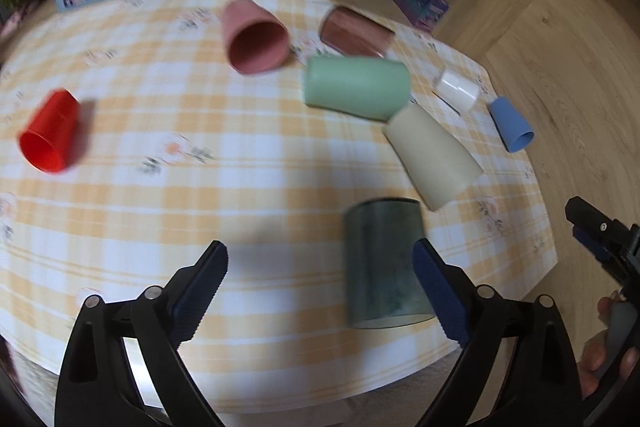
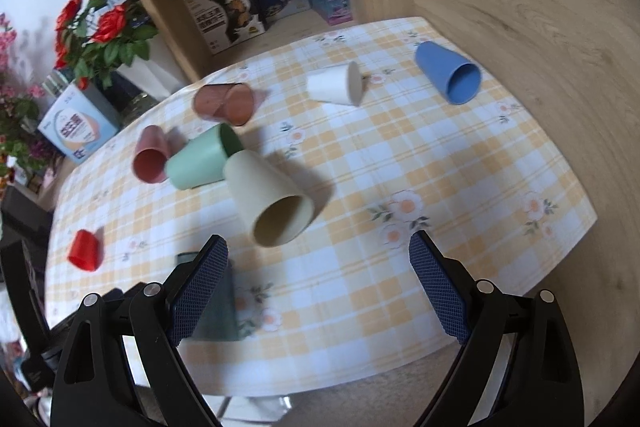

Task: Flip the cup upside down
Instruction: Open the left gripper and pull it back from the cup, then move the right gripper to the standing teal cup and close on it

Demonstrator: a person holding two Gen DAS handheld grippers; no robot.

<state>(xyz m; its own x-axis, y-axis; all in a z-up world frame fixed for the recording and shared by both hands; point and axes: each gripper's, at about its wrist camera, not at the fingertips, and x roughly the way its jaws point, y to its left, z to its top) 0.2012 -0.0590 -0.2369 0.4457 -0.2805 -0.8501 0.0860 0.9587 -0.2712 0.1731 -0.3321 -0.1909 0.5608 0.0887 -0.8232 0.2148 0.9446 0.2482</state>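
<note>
Several cups lie on their sides on the checked tablecloth [image 1: 120,219]. A dark green cup [image 1: 382,267] stands near the front edge, just inside my left gripper's right finger; it shows partly behind my right gripper's left finger [image 2: 216,303]. My left gripper [image 1: 320,287] is open and empty above the table. My right gripper [image 2: 318,283] is open and empty; a beige cup [image 2: 268,199] lies ahead of it, mouth toward me. The beige cup [image 1: 432,155] touches a mint cup [image 1: 356,87].
A red cup [image 1: 50,131] lies far left, a pink cup [image 1: 252,37] and a brown cup [image 1: 356,31] at the back, a white cup [image 1: 458,89] and a blue cup [image 1: 512,123] at the right. A shelf with boxes [image 2: 256,3] and flowers [image 2: 100,27] stand behind the table.
</note>
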